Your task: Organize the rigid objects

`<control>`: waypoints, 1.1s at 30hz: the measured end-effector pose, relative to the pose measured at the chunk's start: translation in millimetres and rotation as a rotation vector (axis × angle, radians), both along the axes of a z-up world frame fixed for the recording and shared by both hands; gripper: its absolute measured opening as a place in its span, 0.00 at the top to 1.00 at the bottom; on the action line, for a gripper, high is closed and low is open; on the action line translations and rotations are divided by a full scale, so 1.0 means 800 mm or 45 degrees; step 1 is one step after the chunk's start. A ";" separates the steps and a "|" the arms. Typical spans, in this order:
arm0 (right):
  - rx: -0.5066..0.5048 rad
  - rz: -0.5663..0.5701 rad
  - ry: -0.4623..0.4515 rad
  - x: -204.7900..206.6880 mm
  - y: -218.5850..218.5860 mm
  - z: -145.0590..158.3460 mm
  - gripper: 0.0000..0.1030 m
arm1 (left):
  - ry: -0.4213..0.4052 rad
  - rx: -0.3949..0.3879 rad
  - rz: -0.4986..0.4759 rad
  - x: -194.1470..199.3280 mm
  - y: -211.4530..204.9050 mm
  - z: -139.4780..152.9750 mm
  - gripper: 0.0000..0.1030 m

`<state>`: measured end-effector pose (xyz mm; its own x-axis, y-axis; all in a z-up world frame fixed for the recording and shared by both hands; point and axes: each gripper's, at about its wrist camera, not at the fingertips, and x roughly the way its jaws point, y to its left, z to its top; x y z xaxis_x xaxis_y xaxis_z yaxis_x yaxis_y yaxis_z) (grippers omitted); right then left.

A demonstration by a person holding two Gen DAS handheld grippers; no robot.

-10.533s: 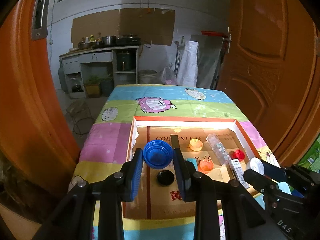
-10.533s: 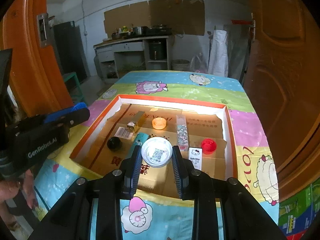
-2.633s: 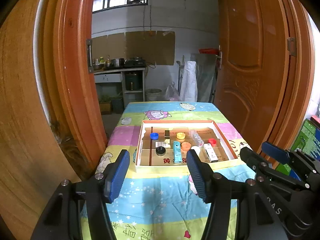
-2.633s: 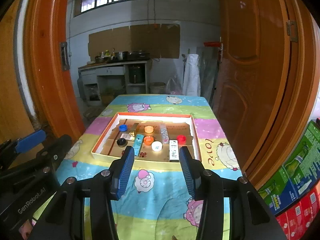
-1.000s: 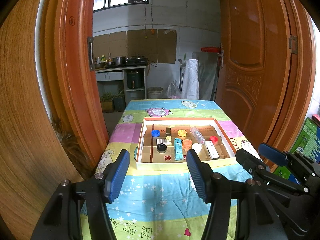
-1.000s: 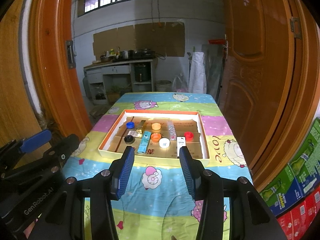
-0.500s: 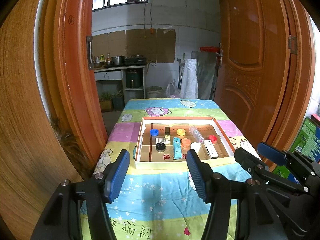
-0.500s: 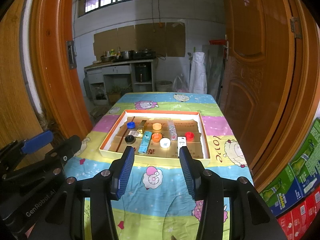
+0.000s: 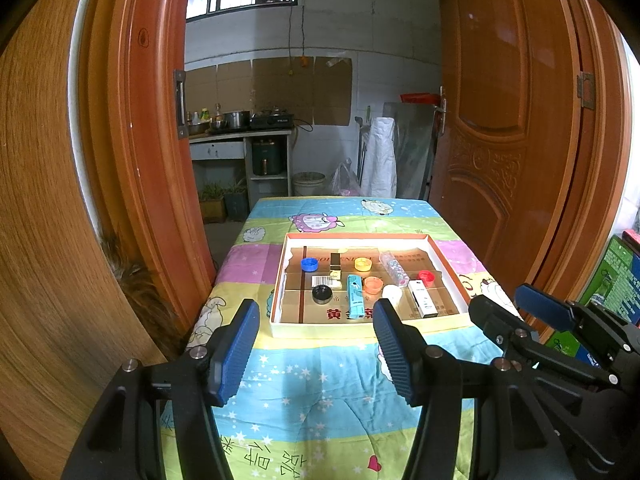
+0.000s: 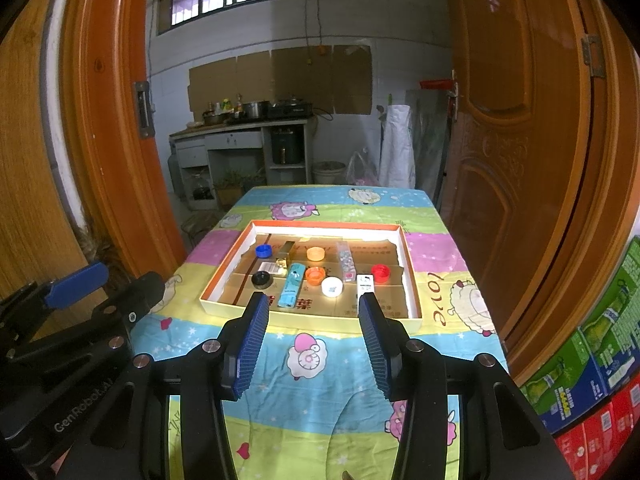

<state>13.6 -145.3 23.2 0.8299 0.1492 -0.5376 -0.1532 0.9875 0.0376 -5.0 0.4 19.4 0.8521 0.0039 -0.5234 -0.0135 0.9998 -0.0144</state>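
Note:
A shallow orange-rimmed box (image 9: 277, 284) (image 10: 224, 270) lies on the table and holds small things: a blue cap (image 9: 309, 265) (image 10: 263, 251), black cap (image 9: 321, 293), teal box (image 9: 354, 297) (image 10: 291, 279), yellow cap (image 9: 363, 264), orange cap (image 10: 315, 275), white cap (image 10: 331, 286), red cap (image 9: 426, 277) and a white carton (image 9: 423, 303). My left gripper (image 9: 316, 354) is open and empty, held back above the table's near end. My right gripper (image 10: 314, 344) is open and empty too, equally far from the box.
The table wears a striped cartoon-sheep cloth (image 9: 320, 376). Orange wooden doors stand close on the left (image 9: 132, 160) and right (image 9: 500, 152). Green and red cartons (image 10: 600, 352) are stacked at the right. A kitchen counter (image 9: 240, 136) is behind the table.
Earlier each gripper held a cap over the box, blue in the left, white in the right; both caps now lie in it. The grippers have opened and pulled far back. Over the last second hardly anything moves.

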 end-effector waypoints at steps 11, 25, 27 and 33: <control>0.000 0.003 -0.001 0.001 0.003 0.000 0.53 | -0.003 -0.001 0.003 0.001 0.001 0.000 0.43; 0.002 0.006 0.000 0.001 0.002 -0.001 0.53 | -0.002 -0.002 0.006 0.001 -0.001 -0.004 0.43; 0.001 0.005 0.000 0.001 0.005 -0.001 0.53 | -0.004 0.000 0.008 0.001 -0.002 -0.005 0.43; 0.001 0.004 -0.001 0.001 0.002 -0.001 0.53 | -0.003 -0.002 0.008 0.002 -0.001 -0.005 0.43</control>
<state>14.6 -143.4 22.6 0.8296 0.1524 -0.5372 -0.1566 0.9869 0.0382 -3.6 -0.2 15.5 0.8534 0.0088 -0.5212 -0.0198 0.9997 -0.0157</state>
